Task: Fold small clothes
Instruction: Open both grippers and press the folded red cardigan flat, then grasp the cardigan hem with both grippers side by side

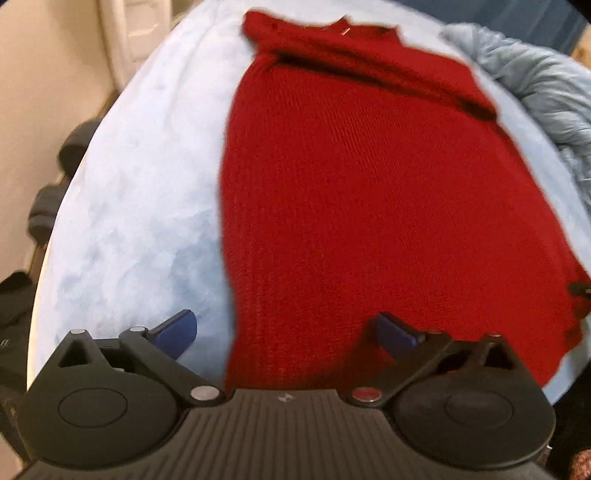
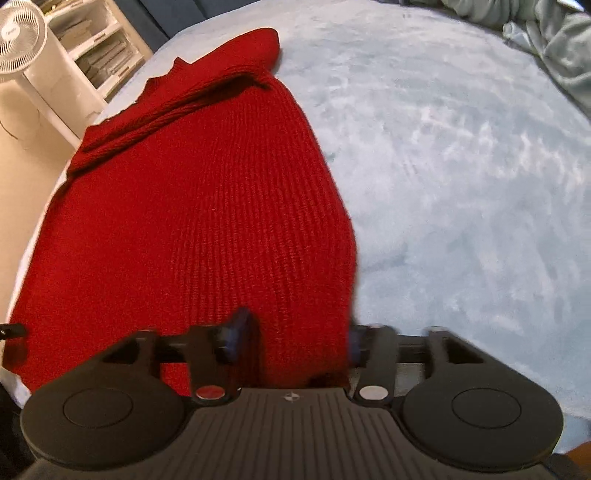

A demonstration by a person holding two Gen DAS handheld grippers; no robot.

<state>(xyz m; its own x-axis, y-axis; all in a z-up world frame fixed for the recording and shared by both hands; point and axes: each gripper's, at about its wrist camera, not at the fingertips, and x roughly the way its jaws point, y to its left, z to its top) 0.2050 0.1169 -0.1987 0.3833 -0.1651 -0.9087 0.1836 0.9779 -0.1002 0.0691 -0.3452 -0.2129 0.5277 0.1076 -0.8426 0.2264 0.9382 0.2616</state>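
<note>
Showing white fan (image 2: 20, 35) only rightward, red sweater (image 1: 369, 206) leftward

The red sweater (image 1: 369, 206) is a ribbed knit, matt and slightly fuzzy, its vertical ribs plain in the right wrist view (image 2: 207, 221). Under it, the pale blue bed cover (image 1: 129, 221) looks plush and soft, with a mottled nap. The left gripper (image 1: 286, 332) has a matt black plastic body, grooved at 6 o'clock, with small shiny metal pins; its fingers (image 1: 177, 328) are smooth blue plastic. At 1 o'clock lies a crumpled blue-grey cloth (image 1: 546, 88).
</note>
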